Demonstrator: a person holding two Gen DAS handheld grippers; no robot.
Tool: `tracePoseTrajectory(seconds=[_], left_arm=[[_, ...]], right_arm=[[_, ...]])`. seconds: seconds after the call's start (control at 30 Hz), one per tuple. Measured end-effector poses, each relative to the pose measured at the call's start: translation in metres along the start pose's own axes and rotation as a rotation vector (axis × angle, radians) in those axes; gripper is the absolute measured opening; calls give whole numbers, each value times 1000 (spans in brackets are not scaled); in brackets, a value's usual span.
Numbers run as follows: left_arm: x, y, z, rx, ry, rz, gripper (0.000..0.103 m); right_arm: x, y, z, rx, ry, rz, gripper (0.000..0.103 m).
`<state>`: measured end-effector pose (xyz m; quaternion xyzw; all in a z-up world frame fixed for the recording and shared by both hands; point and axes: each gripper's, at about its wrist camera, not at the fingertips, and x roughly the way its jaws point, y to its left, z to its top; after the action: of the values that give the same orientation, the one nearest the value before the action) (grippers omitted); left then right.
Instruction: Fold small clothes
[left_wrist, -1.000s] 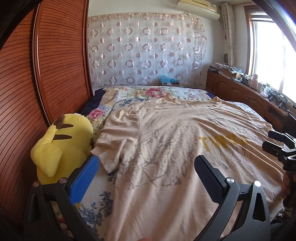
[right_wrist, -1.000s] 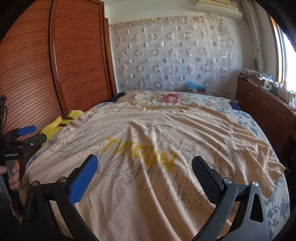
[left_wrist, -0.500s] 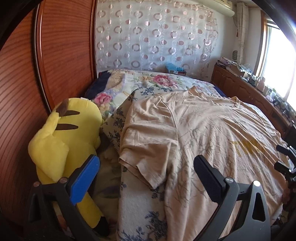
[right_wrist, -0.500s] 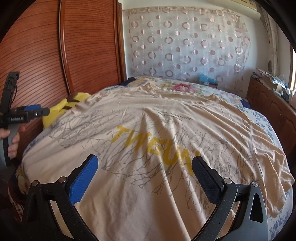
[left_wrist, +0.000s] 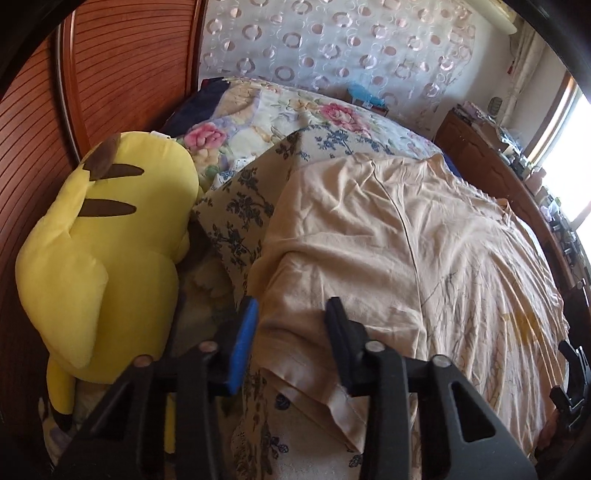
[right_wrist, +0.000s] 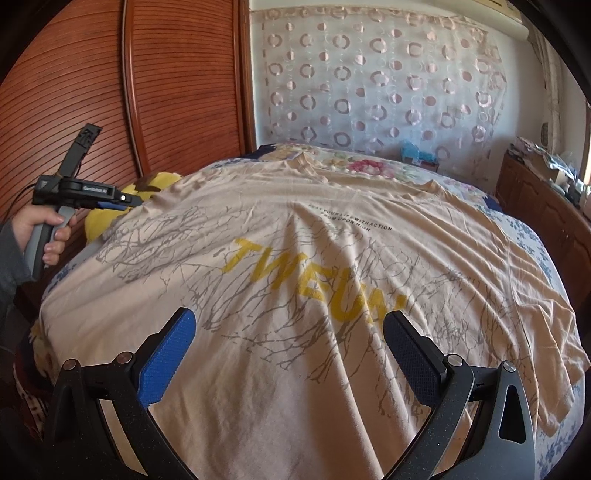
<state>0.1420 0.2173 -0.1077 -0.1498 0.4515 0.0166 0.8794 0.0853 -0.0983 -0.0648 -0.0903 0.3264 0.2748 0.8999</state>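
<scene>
The beige t-shirt (right_wrist: 314, 280) is spread flat over the flowery bed cover (left_wrist: 251, 206), print side up. The left gripper (left_wrist: 291, 332) is closing its jaws around the sleeve (left_wrist: 295, 325) at the shirt's edge, right beside a yellow plush toy (left_wrist: 99, 236). The right gripper (right_wrist: 288, 347) hovers wide open over the hem, holding nothing.
</scene>
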Motion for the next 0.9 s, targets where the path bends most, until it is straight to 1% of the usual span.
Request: tracePoseTrajectory(seconds=[0.07,0.17,0.2,0.23,0.27,0.3,0.37,0.47,0.67,0.8,0.9], left_arm=[[-1,-4,-1,36,3,-6,27],[-2,-13,-1,101,12,18,22],[-3,-16,0,122,13,36,19],[-4,-19,0,148,9,66,8],[-5,-22,1,176,2,103,2],[-5,-25,2,200,-1,123,0],[-7,-31,2,243,-6,132,0],[-14,-46,6,322,-31,185,0],[-34,-89,21,410,-110,141,0],[-41,-124,28,445,-143,84,0],[-52,-149,26,467,-173,14,0]], right_arm=[[1,0,-1,-1,-2,0,103],[1,1,-1,2,1,4,103],[1,1,-1,4,2,6,103],[1,1,-1,5,2,6,103],[1,1,-1,5,2,6,103],[1,1,-1,5,2,5,103],[1,1,-1,4,3,6,103],[1,1,-1,4,3,7,103],[1,1,-2,4,3,7,103],[3,1,-2,2,5,8,103],[3,1,-2,2,5,8,103]])
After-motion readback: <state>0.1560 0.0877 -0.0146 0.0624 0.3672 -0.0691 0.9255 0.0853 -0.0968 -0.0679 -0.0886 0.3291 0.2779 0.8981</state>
